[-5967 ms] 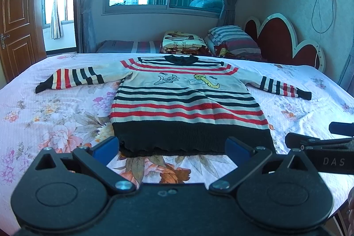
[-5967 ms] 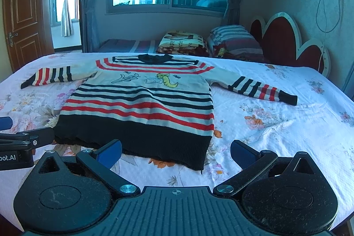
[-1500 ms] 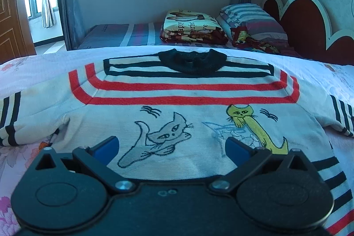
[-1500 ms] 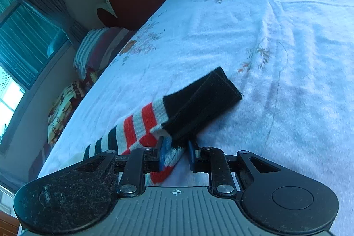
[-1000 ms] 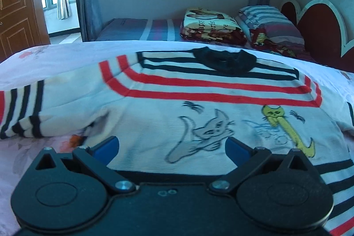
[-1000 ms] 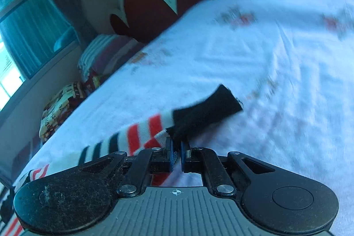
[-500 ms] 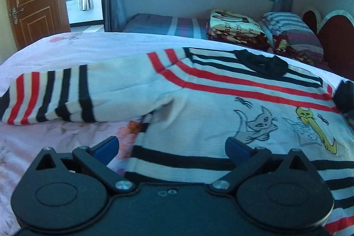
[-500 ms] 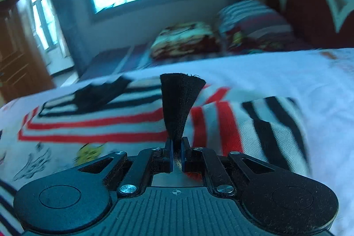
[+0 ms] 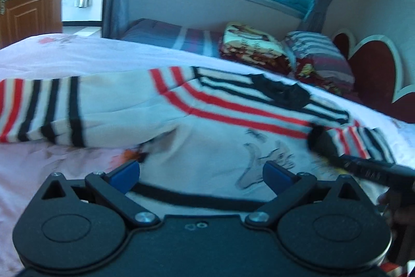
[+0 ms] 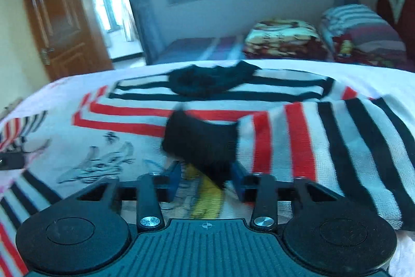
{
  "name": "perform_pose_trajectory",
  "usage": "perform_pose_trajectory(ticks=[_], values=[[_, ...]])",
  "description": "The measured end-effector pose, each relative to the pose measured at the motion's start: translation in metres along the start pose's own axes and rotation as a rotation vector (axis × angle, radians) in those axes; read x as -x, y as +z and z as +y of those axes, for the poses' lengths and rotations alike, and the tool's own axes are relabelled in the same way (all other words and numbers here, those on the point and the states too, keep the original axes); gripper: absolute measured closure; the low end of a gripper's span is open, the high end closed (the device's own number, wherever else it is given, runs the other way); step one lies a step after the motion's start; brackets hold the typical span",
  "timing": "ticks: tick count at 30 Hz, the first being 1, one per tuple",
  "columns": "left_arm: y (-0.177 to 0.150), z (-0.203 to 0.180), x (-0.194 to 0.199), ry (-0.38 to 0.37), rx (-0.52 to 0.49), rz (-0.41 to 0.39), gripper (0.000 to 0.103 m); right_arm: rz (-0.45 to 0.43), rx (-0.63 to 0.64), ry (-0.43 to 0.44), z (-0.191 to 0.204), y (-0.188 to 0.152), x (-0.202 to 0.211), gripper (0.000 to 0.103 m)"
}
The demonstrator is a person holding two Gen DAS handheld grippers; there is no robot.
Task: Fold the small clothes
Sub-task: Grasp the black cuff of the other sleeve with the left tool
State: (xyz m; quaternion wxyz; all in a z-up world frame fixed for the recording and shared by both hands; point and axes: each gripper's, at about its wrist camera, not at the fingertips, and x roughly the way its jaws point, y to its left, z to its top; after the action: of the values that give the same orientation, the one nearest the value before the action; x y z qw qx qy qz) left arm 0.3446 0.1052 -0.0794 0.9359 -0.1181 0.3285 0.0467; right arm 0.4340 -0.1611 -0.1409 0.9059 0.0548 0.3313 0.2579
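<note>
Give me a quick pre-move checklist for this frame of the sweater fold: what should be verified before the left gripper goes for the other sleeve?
1. Right sleeve folded across the sweater chest: ok, its black cuff lies over the front.
2. Right gripper letting go: ok, jaws opening; the cuff sits between the pads, apparently not pinched.
3. Left gripper free and open: ok, nothing between its fingers.
4. Left sleeve flat and reachable: ok, stretched out on the bedsheet.
5. Folded sleeve lying smooth: cannot tell, motion blur.
6. Sweater hem undisturbed: cannot tell, out of view.
</note>
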Motion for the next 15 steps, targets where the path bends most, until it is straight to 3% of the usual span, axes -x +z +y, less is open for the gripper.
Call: perform_pose_trajectory(ticks=[4, 11, 15], values=[[0.01, -0.022, -0.014, -0.095, 0.025, -0.015, 0.003, -0.078, -0.092, -0.031, -0.013, -0.005, 0.019, 0.061], [0.022, -0.088, -0.078, -0.367, 0.005, 0.04, 0.004, -0.122, -0.215, -0.066, -0.043, -0.003, 0.056, 0.061], [0.025, -0.121, -0.116, -0.413, -0.077, 0.106, 0.006, -0.144, -0.25, -0.087, -0.057, -0.005, 0.079, 0.061]])
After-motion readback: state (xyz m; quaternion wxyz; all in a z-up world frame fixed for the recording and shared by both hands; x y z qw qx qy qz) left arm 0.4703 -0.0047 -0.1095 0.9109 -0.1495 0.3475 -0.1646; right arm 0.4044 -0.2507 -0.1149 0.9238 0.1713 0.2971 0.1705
